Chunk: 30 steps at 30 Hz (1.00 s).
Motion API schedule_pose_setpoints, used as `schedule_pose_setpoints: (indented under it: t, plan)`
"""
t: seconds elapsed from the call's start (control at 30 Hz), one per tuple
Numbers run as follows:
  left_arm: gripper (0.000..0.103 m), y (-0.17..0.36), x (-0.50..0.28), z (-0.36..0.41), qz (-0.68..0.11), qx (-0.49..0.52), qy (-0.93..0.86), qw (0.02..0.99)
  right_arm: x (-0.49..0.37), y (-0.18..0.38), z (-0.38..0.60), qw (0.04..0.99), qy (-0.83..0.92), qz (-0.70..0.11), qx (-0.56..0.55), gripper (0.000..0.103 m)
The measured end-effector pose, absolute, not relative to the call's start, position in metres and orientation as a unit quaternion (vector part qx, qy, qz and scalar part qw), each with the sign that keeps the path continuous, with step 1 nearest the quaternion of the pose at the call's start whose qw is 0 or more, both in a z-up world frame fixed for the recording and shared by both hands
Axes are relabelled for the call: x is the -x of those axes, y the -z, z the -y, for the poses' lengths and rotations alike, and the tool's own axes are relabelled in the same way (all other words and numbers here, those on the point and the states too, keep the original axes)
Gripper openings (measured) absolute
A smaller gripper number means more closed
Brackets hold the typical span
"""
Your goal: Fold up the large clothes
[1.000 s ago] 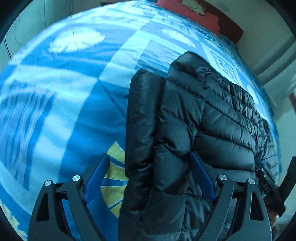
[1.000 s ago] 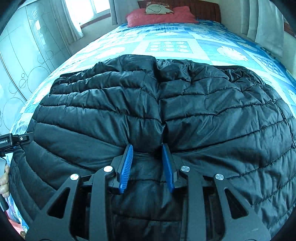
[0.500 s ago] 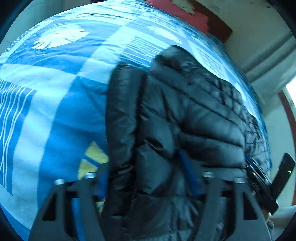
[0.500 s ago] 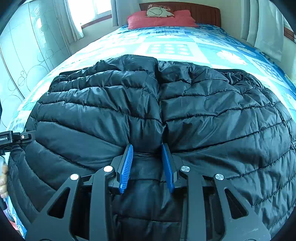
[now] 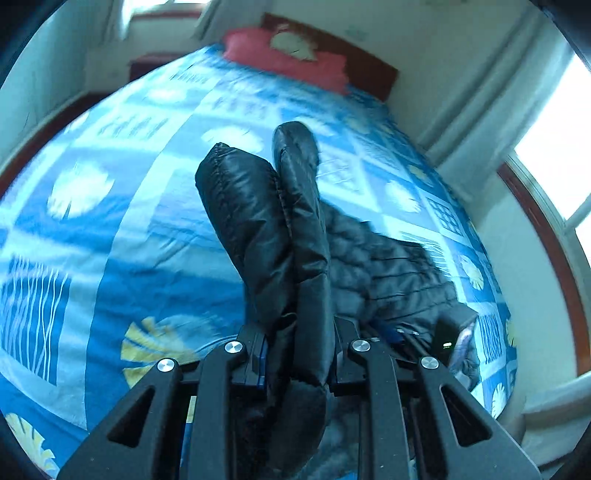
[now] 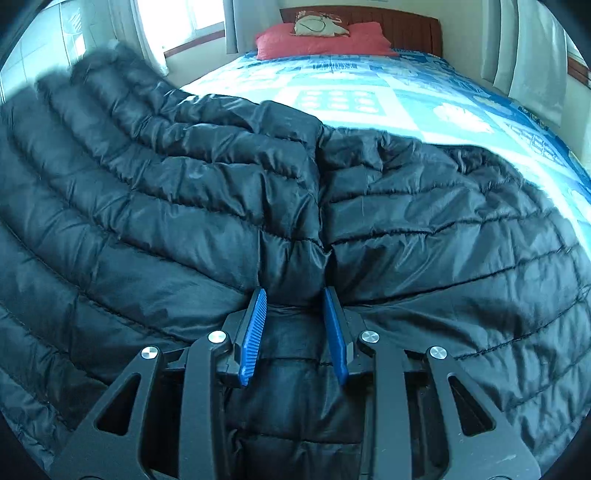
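A black quilted puffer jacket [image 6: 406, 229] lies spread on a bed with a blue patterned cover [image 5: 110, 221]. My left gripper [image 5: 299, 347] is shut on a doubled edge of the jacket [image 5: 280, 236] and holds it lifted above the bed; the padded fold stands up between the jaws. My right gripper [image 6: 295, 332] is closed on a pinched fold at the jacket's middle seam, low on the bed. In the right wrist view the jacket's left side [image 6: 92, 155] rises up off the bed.
A red pillow [image 6: 325, 40] and a wooden headboard [image 6: 399, 29] are at the far end of the bed. Curtains [image 6: 524, 55] hang on the right, a window [image 6: 192, 18] on the left. The other gripper's body [image 5: 443, 332] shows in the left wrist view.
My left gripper has closed on the jacket's edge and lifted it up off the bed. The jacket's left side now rises in the right wrist view. The right gripper has stayed put.
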<state>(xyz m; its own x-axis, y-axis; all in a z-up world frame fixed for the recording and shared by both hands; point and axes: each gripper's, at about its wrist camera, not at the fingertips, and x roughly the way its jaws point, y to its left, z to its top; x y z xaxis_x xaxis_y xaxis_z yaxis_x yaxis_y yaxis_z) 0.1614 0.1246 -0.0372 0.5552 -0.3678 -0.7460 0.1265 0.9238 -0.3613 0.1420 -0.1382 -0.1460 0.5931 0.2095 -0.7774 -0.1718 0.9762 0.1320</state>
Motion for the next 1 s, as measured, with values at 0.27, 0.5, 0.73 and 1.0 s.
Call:
schedule_pose_setpoints:
  t: [0.27,0.5,0.73,1.0]
  plan:
    - [0.022,0.008,-0.166,-0.018,-0.442,0.063,0.165,0.88,-0.114,0.11,0.216,0.91,-0.065,-0.408,-0.038,0.042]
    - [0.023,0.024,-0.177,0.082,-0.454,0.015,0.215,0.865,-0.089,0.104,0.31,0.91,-0.005,-0.405,-0.082,0.043]
    - [0.023,0.082,-0.182,0.171,-0.493,-0.006,0.235,0.837,-0.064,0.11,0.37,0.905,0.037,-0.407,-0.12,0.048]
    - [0.023,0.133,-0.17,0.213,-0.481,-0.046,0.211,0.849,-0.052,0.129,0.403,0.895,0.053,-0.426,-0.123,0.048]
